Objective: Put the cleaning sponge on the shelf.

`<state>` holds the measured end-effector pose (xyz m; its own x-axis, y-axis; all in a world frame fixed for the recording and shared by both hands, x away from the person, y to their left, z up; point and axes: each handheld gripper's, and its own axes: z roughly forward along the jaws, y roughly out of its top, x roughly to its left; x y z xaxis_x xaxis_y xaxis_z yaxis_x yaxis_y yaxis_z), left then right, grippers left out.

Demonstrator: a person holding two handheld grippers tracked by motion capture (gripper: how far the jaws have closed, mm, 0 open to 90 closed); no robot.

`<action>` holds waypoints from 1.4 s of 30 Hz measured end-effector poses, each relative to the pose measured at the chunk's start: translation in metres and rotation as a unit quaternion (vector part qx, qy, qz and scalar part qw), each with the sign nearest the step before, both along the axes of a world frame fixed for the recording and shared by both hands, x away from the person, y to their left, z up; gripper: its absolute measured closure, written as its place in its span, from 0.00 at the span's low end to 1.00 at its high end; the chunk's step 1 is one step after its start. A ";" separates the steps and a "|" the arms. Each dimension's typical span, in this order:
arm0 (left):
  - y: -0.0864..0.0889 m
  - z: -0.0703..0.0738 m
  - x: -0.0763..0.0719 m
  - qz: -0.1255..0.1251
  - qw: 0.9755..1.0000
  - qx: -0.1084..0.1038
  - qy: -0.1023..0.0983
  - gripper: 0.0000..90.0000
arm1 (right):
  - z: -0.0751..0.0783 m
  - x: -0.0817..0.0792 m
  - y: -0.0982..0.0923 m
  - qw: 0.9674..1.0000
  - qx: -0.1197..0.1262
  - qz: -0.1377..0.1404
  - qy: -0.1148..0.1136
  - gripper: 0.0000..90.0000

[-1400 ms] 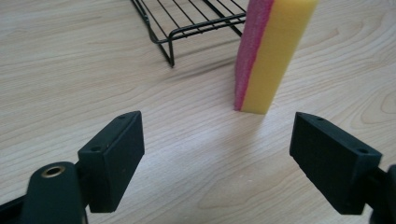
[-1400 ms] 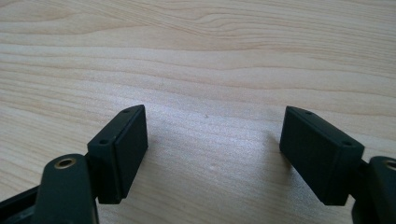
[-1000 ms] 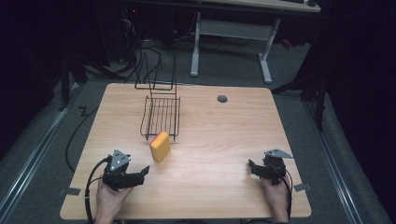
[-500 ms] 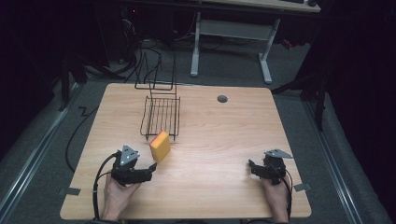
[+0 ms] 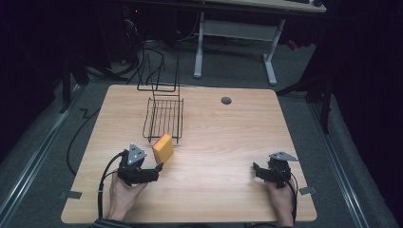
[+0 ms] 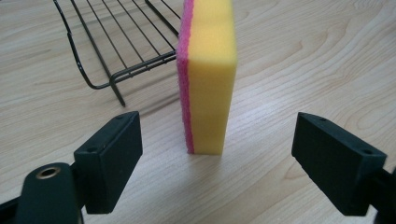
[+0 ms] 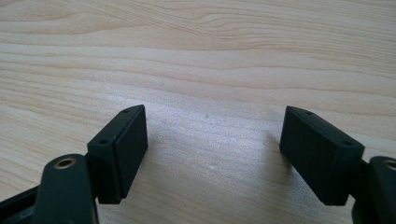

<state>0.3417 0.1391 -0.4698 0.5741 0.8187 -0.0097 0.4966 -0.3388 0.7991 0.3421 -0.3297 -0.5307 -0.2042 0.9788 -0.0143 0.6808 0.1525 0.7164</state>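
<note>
- High view: wooden surface (image 5: 214,142); sponge (image 5: 163,147) upright just before wire rack (image 5: 164,118); left gripper (image 5: 154,167) near it, right gripper (image 5: 257,172) well apart.
- Left gripper view: jaws spread, sponge just beyond them, untouched.
- Right gripper view: jaws spread over bare wood.

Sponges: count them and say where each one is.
1. The sponge stands on edge on the table, beside the wire rack's near end, ahead of the left tongs.
</note>
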 end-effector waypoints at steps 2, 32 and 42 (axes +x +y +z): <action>-0.002 0.001 0.002 0.000 1.000 -0.001 -0.001 0.19 | 0.000 0.000 0.000 1.000 -0.001 0.001 -0.001 0.26; -0.018 -0.010 0.037 0.016 1.000 0.000 0.016 0.21 | 0.000 0.000 0.000 1.000 -0.002 0.002 -0.002 0.26; -0.022 -0.019 0.046 0.013 1.000 -0.003 0.023 0.25 | 0.000 0.000 0.000 1.000 -0.001 0.001 -0.001 0.26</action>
